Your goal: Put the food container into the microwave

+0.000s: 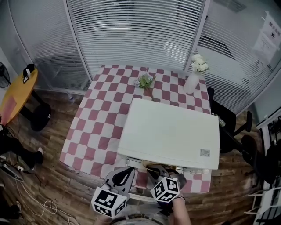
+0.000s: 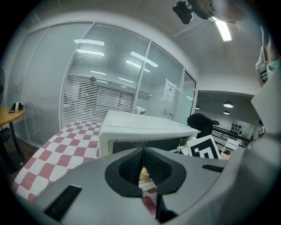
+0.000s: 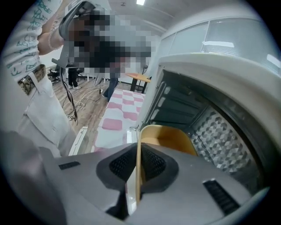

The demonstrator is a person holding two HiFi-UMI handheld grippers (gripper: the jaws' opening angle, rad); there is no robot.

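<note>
**Item 1, microwave** (image 1: 169,136): white, on a desk (image 1: 94,132) under a pink-and-white checked cloth. 1 small label (image 1: 205,152) sits on its top near the front right corner, with print too small to read. The left gripper view shows a dark front panel with a row of tiny marks (image 2: 140,144), also unreadable.

**Item 2, food container** (image 3: 169,138): tan, with a thin rim, at the microwave's open front. Its far part is inside the grey patterned cavity (image 3: 219,132).

**Item 3, right tool** (image 3: 139,165): its jaws are pinched on the container's near rim, 1 pad on each side of the wall. It angles down toward the opening and is rolled to one side. Its cube (image 1: 165,190) carries black-and-white square markers, and a bare forearm (image 1: 180,213) is behind it.

**Item 4, left tool** (image 2: 143,165): the pads are pressed together with nothing between them. It is aimed at the microwave's front from just left of the right tool and tipped slightly downward. It has 1 marker cube (image 1: 109,201).

**Item 5, other writing**: a paper notice (image 1: 268,37) on the glass wall has text that is not legible. The green lettering on a white shirt (image 3: 37,13) cannot be read either.
</note>
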